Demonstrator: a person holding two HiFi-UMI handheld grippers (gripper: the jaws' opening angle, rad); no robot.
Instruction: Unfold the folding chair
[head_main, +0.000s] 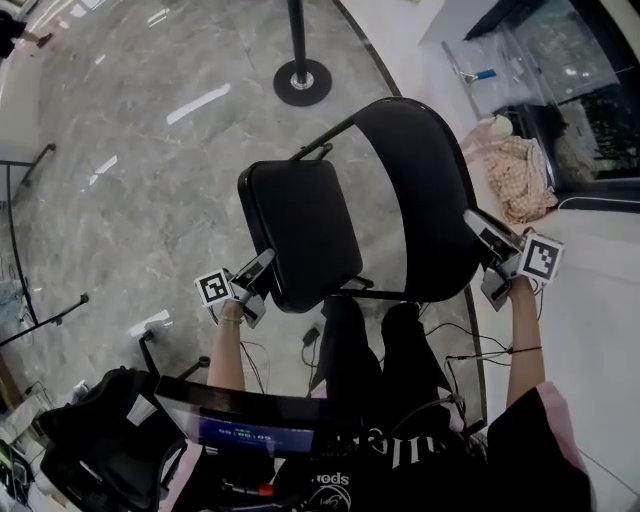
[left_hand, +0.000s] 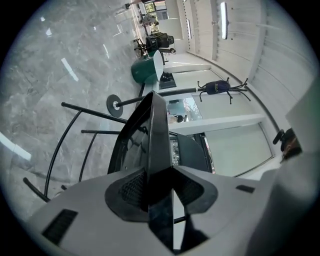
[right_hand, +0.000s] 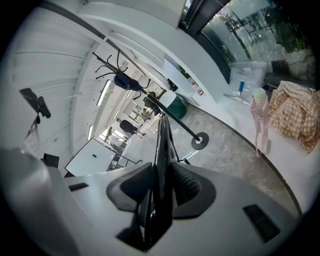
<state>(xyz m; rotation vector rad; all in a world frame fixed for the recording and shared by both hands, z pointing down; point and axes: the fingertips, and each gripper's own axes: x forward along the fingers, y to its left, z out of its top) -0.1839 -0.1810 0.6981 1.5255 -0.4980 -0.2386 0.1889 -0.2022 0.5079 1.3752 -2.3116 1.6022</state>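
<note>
The black chair (head_main: 330, 215) is just in front of my legs, on a glossy marble floor (head_main: 130, 150). My right arm reaches out straight, and the right gripper (head_main: 482, 232) is clamped on the thin edge of the curved backrest (head_main: 425, 195). At the chair's left, my left gripper (head_main: 262, 265) straddles the rim of the padded seat (head_main: 295, 235), its jaws loose and a gap showing.

The left forearm (head_main: 228, 355) and right forearm (head_main: 522, 345) reach forward. The left gripper (head_main: 262, 267) has its jaws apart around the seat (head_main: 300, 230); the right gripper (head_main: 479, 227) clamps the backrest (head_main: 420, 190).

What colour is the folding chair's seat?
The seat is black, clearest in the head view.
</note>
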